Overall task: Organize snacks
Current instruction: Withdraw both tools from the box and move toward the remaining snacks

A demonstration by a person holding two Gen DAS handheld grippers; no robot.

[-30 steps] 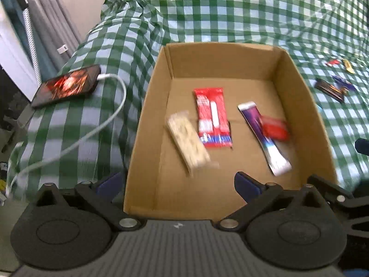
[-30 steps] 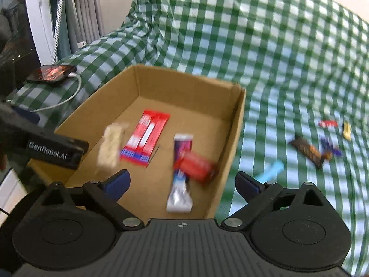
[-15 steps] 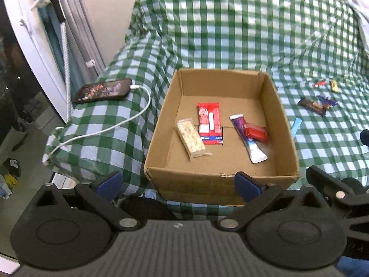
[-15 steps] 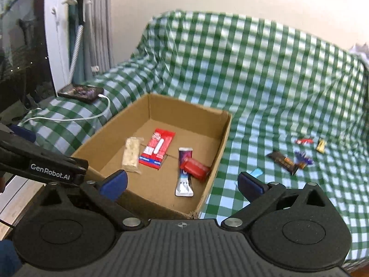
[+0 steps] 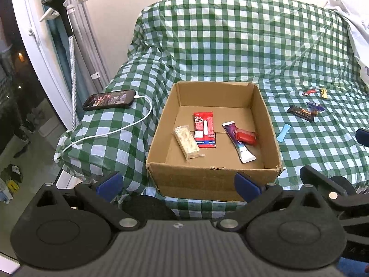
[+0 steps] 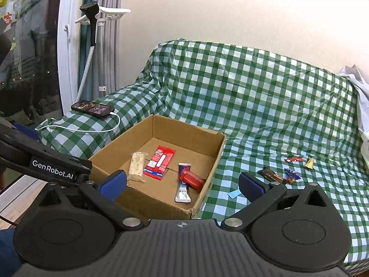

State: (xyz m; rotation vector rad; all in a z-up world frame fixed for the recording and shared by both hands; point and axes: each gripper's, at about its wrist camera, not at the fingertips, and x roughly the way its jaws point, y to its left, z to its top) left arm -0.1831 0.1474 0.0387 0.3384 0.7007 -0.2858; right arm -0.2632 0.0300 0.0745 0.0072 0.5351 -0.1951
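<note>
Checked sofa cover (image 5: pixel 230 46) carrying box (image 5: pixel 269 124) with four snacks inside, about six loose snacks (image 5: pixel 302 112) still lying right of it; left tool (image 5: pixel 177 182) and right tool (image 6: pixel 182 181) both spread wide, empty.

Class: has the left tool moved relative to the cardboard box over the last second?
Yes. The left tool has pulled back and up from the cardboard box, which now looks smaller, with more couch visible.
</note>
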